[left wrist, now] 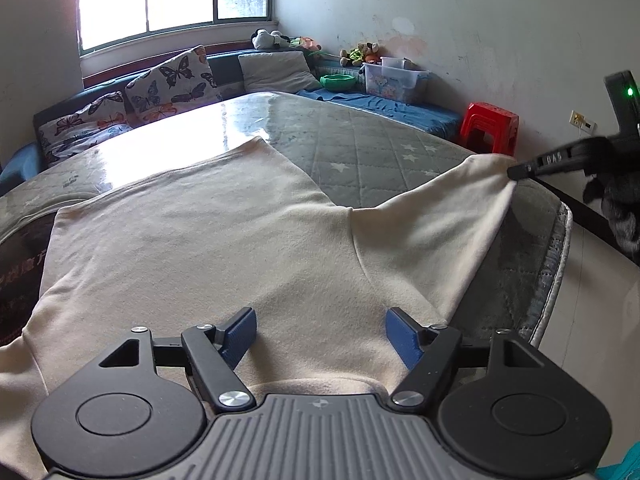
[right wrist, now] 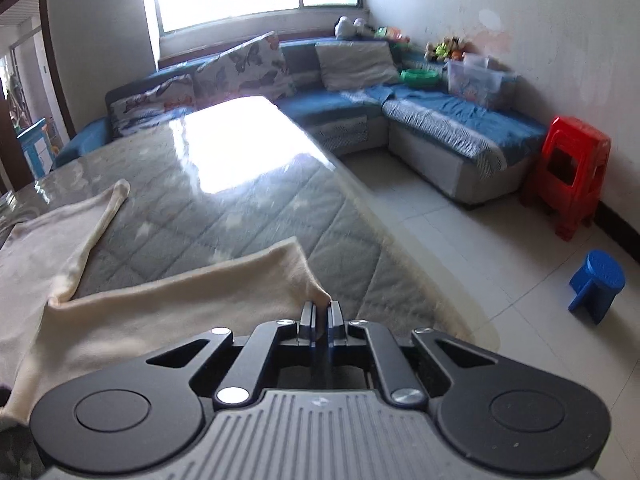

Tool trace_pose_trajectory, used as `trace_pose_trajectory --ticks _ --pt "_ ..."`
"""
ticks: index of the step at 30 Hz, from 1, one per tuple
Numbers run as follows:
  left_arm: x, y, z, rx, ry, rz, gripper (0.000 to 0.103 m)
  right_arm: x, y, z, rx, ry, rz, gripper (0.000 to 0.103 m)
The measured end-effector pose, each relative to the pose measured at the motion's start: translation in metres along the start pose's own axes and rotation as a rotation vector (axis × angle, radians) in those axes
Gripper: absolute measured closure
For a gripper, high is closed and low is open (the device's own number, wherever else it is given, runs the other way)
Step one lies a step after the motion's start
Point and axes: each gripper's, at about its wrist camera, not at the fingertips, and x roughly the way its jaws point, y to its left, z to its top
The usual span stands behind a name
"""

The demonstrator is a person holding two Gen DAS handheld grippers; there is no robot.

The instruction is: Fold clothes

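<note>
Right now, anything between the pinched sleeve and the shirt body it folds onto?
Nothing visible. The right tongs pinch the cream fleece shirt's sleeve; only bare grey quilted tabletop lies between. The left tongs are open over the collar.

Cream sweatshirt [left wrist: 192, 232] spread flat on the quilted, glossy tabletop [left wrist: 360, 152], collar nearest the camera. Left tool [left wrist: 320, 338] over the collar area, blue pads [left wrist: 240, 334] wide apart with fabric between them. Right tool [left wrist: 520, 172] pinching the cuff of the right-hand sleeve [left wrist: 432, 224], pulled out taut towards the tabletop edge. Red stool [left wrist: 490, 126] beyond by the wall
</note>
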Motion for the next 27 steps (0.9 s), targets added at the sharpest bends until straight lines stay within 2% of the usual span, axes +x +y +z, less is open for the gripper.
trace_pose_trajectory --ticks 3,9,21,27 --pt "0.001 -0.001 -0.001 0.007 -0.004 0.003 0.027 -0.002 -0.003 0.007 0.017 -0.027 0.006 0.099" --pt "-0.003 0.002 0.004 -0.005 -0.012 0.0 0.027 0.011 -0.001 -0.002 0.028 0.014 0.012 0.099" --pt "-0.022 0.02 0.007 -0.062 -0.079 0.025 0.027 -0.061 0.046 0.058 -0.084 -0.131 0.171 0.099" --pt "-0.043 0.043 -0.003 -0.116 -0.115 0.071 0.027 -0.091 0.112 0.079 -0.237 -0.194 0.301 0.099"
